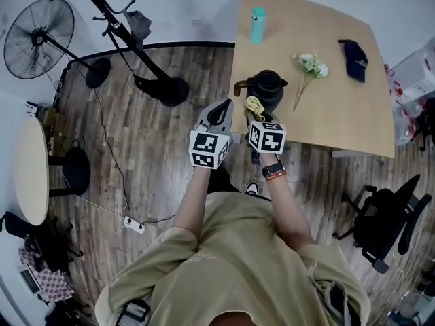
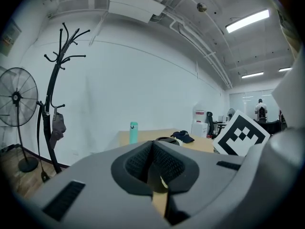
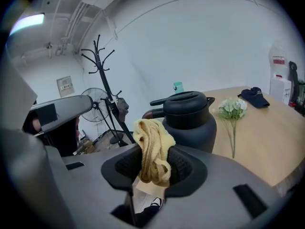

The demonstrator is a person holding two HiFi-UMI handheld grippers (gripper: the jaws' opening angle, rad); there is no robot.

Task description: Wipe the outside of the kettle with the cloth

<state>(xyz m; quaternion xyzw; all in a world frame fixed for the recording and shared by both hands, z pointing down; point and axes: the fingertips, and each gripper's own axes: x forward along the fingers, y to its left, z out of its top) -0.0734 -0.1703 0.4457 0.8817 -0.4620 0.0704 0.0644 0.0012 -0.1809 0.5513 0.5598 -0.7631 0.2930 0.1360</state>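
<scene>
The pale wood surface point(image 1: 340, 80) fills the upper right of the head view. Its near left corner lies just ahead of my grippers.

The kettle point(image 1: 266, 87) stands upright near that left edge, in the upper centre of the frame. Its long axis is vertical. It is dark, squat and rounded, with a domed lid. In the right gripper view the kettle point(image 3: 195, 123) sits centre frame, its brownish handle to the left and its short spout to the right.

My left gripper point(image 1: 219, 114) hangs left of the kettle, off the surface edge and above the wooden floor. In its own view the left gripper point(image 2: 153, 161) has its jaws together with nothing between them.

My right gripper point(image 1: 257, 117) is at the kettle's near side. Its jaws are clamped on the cloth point(image 3: 151, 147), a yellow, crumpled fold that rises above the pads just in front of the kettle body. I cannot tell whether the two touch.

Behind the kettle are a white flower sprig point(image 1: 311, 66), a dark cap point(image 1: 355, 60) with an unreadable emblem, and a teal bottle point(image 1: 257, 24).
</scene>
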